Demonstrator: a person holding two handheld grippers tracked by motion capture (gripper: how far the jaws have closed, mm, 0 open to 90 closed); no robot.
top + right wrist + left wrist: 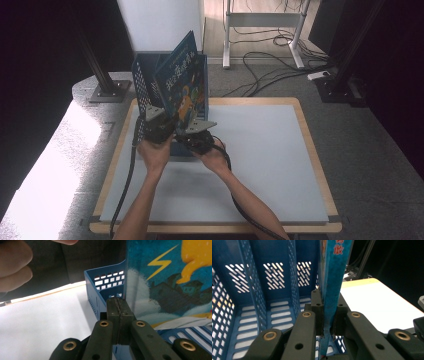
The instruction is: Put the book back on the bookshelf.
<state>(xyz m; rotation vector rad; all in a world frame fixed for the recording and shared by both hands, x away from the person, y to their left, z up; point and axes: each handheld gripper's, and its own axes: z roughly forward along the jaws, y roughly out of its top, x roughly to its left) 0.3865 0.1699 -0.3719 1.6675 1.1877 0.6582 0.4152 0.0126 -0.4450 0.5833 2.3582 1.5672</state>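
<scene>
Left gripper (pixel 327 322) pinches one blue picture book (pixel 334 282) with Chinese title lettering in one blue perforated plastic rack (pixel 249 315); right gripper (pixel 119 322) pressed together.

White mat (pixel 260 165) covers wood-edged table (pixel 315 150); black cables (pixel 270 70) tangled on grey floor (pixel 380 140) behind; white desk frame legs (pixel 227 35) at back; white panel (pixel 160 22) upright behind; black stand base (pixel 107 90) far left

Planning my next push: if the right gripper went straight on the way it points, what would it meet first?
Probably the blue file rack: its front wall stands right ahead of the shut right gripper, with the book just beside. Depth is unclear.
</scene>
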